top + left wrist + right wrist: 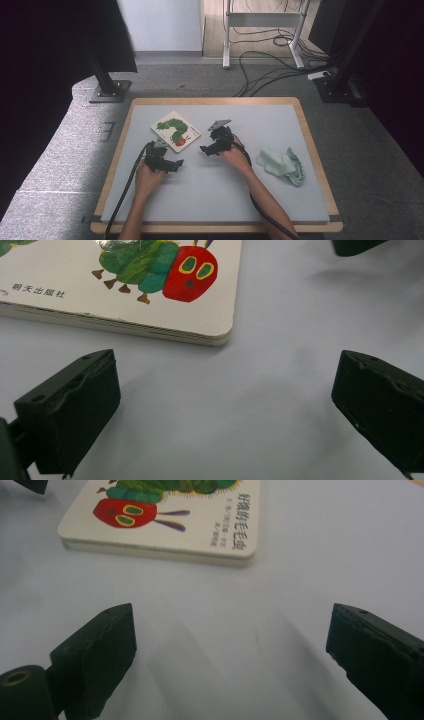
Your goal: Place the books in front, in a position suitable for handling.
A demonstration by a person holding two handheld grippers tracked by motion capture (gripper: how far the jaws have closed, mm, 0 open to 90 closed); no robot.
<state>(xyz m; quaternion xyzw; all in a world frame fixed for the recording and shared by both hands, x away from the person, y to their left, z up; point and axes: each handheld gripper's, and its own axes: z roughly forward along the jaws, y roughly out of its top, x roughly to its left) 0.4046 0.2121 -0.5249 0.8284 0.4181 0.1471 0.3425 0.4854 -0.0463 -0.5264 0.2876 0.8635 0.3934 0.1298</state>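
A white board book (175,131) with a green caterpillar on its cover lies flat on the grey table mat (215,200), closed. My left gripper (177,163) sits just in front of the book's near corner, open and holding nothing. In the left gripper view the book (125,285) lies a short way beyond the wide-apart jaws. My right gripper (205,149) rests to the right of the book, open too. The right gripper view has the book (165,517) ahead of its spread jaws, red head toward the left.
A crumpled pale green cloth (282,165) lies on the mat to the right of my right hand. The table's wooden rim (320,165) frames the mat. Cables and desk legs (260,35) lie on the floor beyond the table.
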